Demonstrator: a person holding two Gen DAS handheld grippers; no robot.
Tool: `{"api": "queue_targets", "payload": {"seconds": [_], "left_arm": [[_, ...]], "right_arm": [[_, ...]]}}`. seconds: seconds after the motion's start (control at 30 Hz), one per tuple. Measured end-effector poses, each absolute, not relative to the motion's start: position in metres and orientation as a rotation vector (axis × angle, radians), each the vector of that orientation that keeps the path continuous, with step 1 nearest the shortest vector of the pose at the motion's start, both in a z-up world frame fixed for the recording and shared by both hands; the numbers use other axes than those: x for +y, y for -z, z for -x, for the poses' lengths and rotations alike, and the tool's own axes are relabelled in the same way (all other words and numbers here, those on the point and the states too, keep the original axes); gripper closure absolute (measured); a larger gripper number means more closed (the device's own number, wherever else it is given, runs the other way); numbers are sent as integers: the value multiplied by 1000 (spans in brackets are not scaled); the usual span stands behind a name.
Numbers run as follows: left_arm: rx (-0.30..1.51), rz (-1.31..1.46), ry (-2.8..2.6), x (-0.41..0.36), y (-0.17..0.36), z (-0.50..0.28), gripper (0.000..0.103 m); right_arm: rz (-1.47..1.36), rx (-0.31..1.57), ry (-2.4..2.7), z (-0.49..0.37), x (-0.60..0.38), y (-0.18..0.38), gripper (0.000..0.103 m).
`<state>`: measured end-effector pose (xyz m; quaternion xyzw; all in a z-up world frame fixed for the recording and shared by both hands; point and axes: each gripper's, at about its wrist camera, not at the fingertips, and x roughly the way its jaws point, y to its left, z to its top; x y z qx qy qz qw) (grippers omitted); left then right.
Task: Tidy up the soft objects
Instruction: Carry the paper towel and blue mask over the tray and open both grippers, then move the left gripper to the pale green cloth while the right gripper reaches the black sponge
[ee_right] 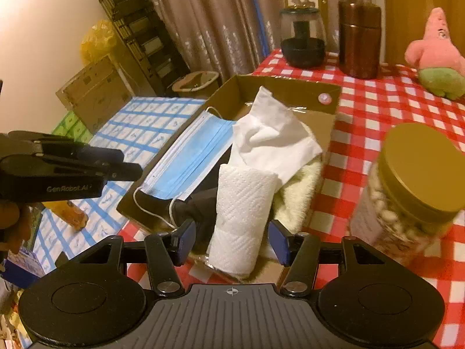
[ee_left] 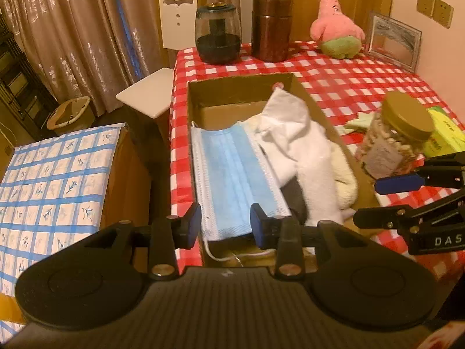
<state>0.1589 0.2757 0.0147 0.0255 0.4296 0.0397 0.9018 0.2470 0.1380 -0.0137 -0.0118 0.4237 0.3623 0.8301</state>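
Soft items, face mask (ee_left: 232,171), white cloth (ee_left: 293,133), paper towel roll (ee_right: 244,218), lie in cardboard box (ee_left: 241,87) mid-frame on counter (ee_left: 348,78). Left gripper (ee_left: 225,224) spread, empty, low over mask edge. Right gripper (ee_right: 231,241) spread, straddling roll, not pinching. Advice: lift clear without snagging mask loop.

a small room in warm, dim yellow light

shiny beige curtains (ee_left: 72,29) cover the far side, a white chair (ee_left: 171,20) stands behind the table with its red checked cloth (ee_left: 348,81), a black rack (ee_right: 139,29) leans by the pale wall (ee_right: 37,43), and two brass sockets (ee_left: 434,8) sit on the right wall.
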Motion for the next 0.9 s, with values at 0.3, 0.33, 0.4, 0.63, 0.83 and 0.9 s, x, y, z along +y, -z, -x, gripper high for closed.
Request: {"api": "queue_targets", "payload": {"seconds": [0.3, 0.33, 0.4, 0.63, 0.83, 0.9], "left_arm": [[858, -15, -37, 236, -28, -135, 64], [855, -10, -31, 231, -28, -133, 63], [852, 5, -21, 221, -29, -131, 61], [854, -12, 29, 185, -30, -129, 55], [849, -44, 62, 164, -36, -132, 44], [849, -57, 73, 158, -39, -135, 41]], "right_arm": [[26, 874, -727, -221, 95, -5, 45], [24, 870, -722, -218, 90, -7, 45], [22, 864, -710, -214, 78, -10, 45], [16, 850, -657, -205, 33, -19, 44], [21, 844, -627, -197, -10, -24, 44], [24, 836, -618, -195, -27, -28, 44]]}}
